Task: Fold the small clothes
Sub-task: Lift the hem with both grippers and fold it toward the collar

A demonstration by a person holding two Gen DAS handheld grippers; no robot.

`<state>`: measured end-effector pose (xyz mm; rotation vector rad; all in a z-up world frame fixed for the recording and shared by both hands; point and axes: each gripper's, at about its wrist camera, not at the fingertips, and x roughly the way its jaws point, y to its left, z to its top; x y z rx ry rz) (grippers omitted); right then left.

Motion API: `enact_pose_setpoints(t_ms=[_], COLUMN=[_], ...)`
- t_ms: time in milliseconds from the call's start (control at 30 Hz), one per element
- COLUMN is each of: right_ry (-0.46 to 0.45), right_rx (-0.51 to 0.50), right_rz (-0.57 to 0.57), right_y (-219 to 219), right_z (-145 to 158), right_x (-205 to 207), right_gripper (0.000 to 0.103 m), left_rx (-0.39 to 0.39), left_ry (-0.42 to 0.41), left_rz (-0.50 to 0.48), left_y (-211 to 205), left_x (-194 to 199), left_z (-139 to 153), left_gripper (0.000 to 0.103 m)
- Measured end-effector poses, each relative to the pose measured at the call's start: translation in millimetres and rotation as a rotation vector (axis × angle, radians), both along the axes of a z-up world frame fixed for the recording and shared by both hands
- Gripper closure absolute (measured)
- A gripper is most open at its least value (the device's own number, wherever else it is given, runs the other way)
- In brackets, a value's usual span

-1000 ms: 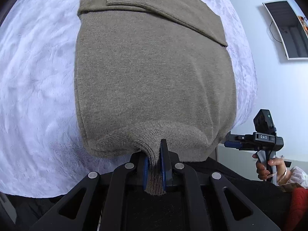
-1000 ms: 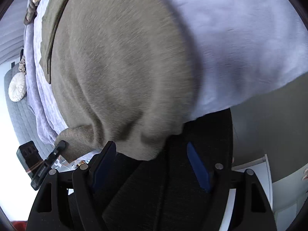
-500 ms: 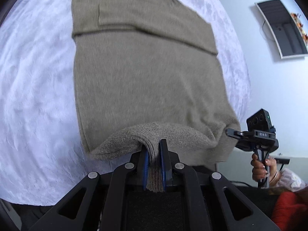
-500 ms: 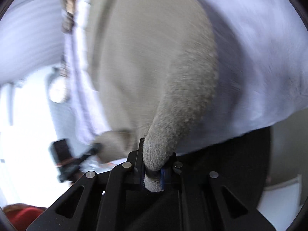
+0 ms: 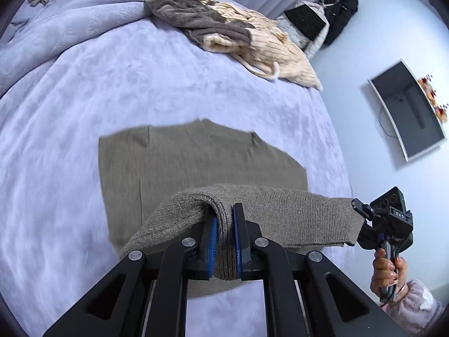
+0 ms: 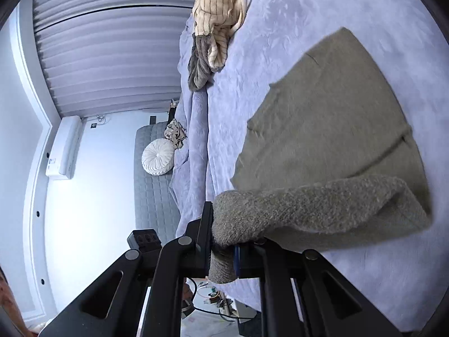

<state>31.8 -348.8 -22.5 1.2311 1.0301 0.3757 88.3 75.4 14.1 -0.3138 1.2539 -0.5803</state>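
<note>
Both tongs (image 5: 224,224) (image 6: 223,248) pinch the olive sweater's (image 5: 196,163) hem above a lavender bedspread (image 5: 70,112).

1 sweater (image 5: 196,163), 2 hand-held grippers (image 5: 223,226).

— Any lettering you can read here?
— Only one: "DAS" in white on the black body of the right gripper (image 5: 357,206), just behind its fingers.
— Anything on the wall unit (image 6: 64,147)?
— A small label, too tiny to read.
</note>
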Motion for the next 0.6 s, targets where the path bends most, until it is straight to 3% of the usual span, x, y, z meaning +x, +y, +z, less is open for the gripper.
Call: enact_pose_setpoints(t_ms=[200, 367, 467, 533, 600], right_ry=[0.218, 0.318, 0.308, 0.269, 0.212], right_rx=[-0.080, -0.048, -0.057, -0.110, -0.178], right_rz=[-0.007, -0.066, -0.057, -0.034, -0.017], right_y=[-13.2, -28.5, -30.3, -29.5, -31.1], right_z=[-76.1, -117.5, -112.3, -96.5, -75.0], right_x=[74.9, 81.4, 82.0, 82.6, 78.3], right_gripper=[0.091, 0.087, 0.085, 0.076, 0.074], left_rx=[0.147, 0.267, 0.291, 0.317, 0.311], left_ry=[0.022, 0.095, 0.058, 0.015, 0.017], left_rz=[0.042, 0.090, 0.137, 0.151, 0.139], left_y=[-27.2, -22.7, -9.3, 0.4, 10.6], left_x=[54.6, 65.8, 64.2, 59.8, 53.6], left_z=[-65.3, -103.5, -92.8, -78.3, -70.0], left_gripper=[0.091, 0.091, 0.091, 0.091, 0.091])
